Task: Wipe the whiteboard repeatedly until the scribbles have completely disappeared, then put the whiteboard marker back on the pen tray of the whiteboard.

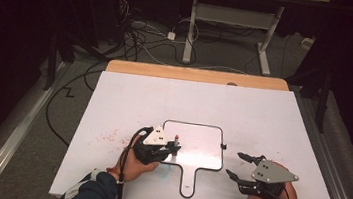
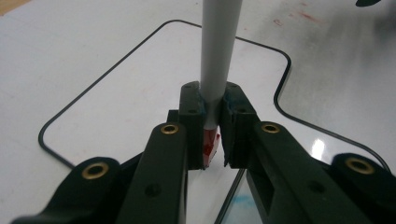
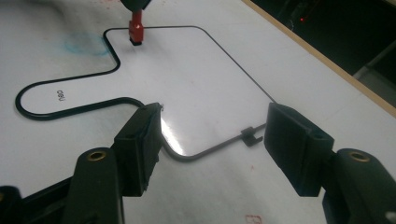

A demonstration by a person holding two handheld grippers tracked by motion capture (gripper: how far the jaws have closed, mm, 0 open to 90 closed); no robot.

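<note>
White table (image 1: 272, 120): 1 whiteboard (image 1: 200, 142), 1 marker (image 2: 219, 60), 2 grippers.

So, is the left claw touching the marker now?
Touching. In the left gripper view, the left claw is closed on the grey marker, both jaws pressed against its barrel with no gap.

Marker (image 2: 218, 60): top ran off the left gripper view's upper edge; red end partly hidden between the left gripper (image 2: 212, 140) jaws. Beside it, blue smudge on whiteboard (image 2: 140, 88) blurred, unreadable.
</note>
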